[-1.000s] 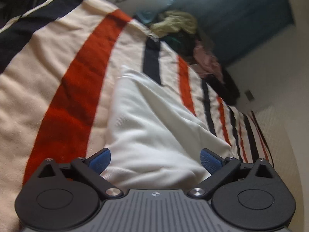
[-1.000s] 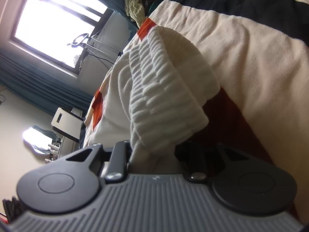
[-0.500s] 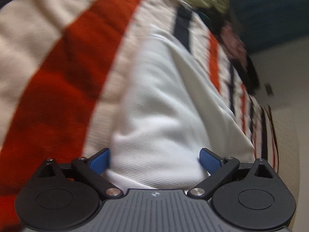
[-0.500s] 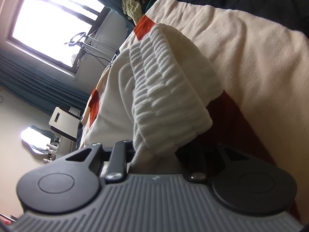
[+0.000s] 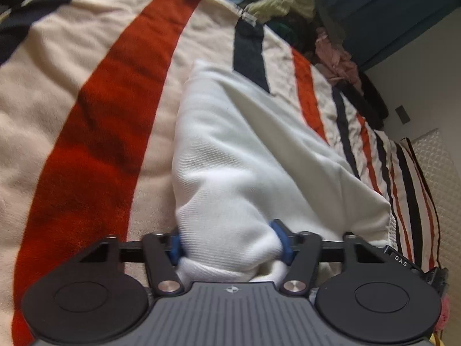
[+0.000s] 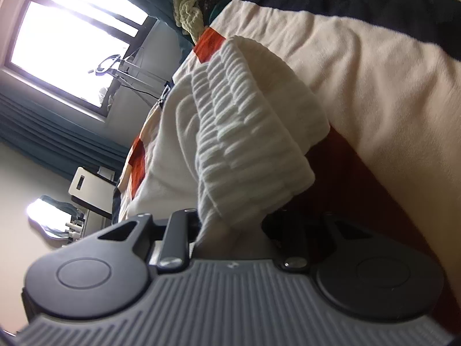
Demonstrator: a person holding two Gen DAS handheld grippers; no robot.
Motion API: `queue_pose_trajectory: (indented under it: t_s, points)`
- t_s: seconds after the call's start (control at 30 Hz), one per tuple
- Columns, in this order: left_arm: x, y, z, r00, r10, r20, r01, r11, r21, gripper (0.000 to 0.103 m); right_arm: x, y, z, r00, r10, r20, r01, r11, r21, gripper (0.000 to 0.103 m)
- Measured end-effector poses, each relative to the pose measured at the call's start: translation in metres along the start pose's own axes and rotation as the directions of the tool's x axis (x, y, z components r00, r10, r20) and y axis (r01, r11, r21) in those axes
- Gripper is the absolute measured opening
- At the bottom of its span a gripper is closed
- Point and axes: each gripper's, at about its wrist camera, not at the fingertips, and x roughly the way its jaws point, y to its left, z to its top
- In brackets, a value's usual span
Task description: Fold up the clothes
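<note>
Since a second ago, left gripper is closing: blue pads, then wide apart either side of the cloth, are now pinching a bunch of the white garment between them. Right gripper is holding as before, fingers clamped on the ribbed edge of the same garment.

Striped blanket, cream with red and dark bands, is covering the bed and filling most of both views. White garment is lying on it, stretching away from the left gripper, ribbed hem draping over the right one. Pile of clothes, yellow-green knit on top, is sitting at the far end of the blanket. Bright window is showing in the right wrist view.
</note>
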Motion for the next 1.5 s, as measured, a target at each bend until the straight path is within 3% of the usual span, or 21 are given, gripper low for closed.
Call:
queue_pose_trajectory:
  t_s: [0.2,0.33,0.6,0.73,0.9,1.17,1.3,1.37,1.5]
  points:
    - [-0.030,-0.025,0.014,0.996,-0.054,0.073,0.056,0.998,-0.036,0.043,-0.029,0.030,0.012,0.996,0.065,0.059,-0.063,0.997,-0.038,0.030]
    - [-0.044,-0.067,0.031,0.991,-0.081,0.106,0.085,0.996,-0.032,0.042,-0.052,0.043,0.038,0.989,0.107,0.101,-0.103,0.994,-0.045,0.029]
    - [-0.015,-0.176,0.073,0.974,-0.157,0.163,0.152,0.987,0.041,0.042,-0.087,0.047,0.119,0.965,0.145,0.217,-0.126,0.987,-0.099,0.029]
    - [0.025,-0.236,0.105,0.962,-0.202,0.185,0.182,0.976,0.119,0.042,-0.092,0.046,0.173,0.935,0.154,0.318,-0.110,0.982,-0.154,0.029]
    - [0.107,-0.304,0.155,0.945,-0.269,0.185,0.239,0.956,0.167,0.042,-0.079,0.036,0.251,0.903,0.129,0.410,-0.060,0.982,-0.176,0.029]
    - [0.274,-0.368,0.211,0.956,-0.272,0.111,0.248,0.950,0.190,0.042,-0.023,-0.022,0.345,0.884,0.002,0.468,0.069,0.988,-0.135,0.029]
    - [0.331,-0.358,0.195,0.957,-0.284,0.062,0.255,0.922,0.293,0.042,-0.001,-0.072,0.342,0.883,-0.044,0.468,0.078,0.995,-0.054,0.029]
    - [0.342,-0.345,0.180,0.951,-0.305,0.041,0.270,0.891,0.365,0.042,0.005,-0.102,0.321,0.882,-0.053,0.468,0.056,0.998,0.008,0.029]
    - [0.349,-0.316,0.141,0.969,-0.248,0.012,0.219,0.873,0.435,0.042,0.009,-0.140,0.269,0.894,-0.087,0.440,0.051,0.994,0.093,0.030]
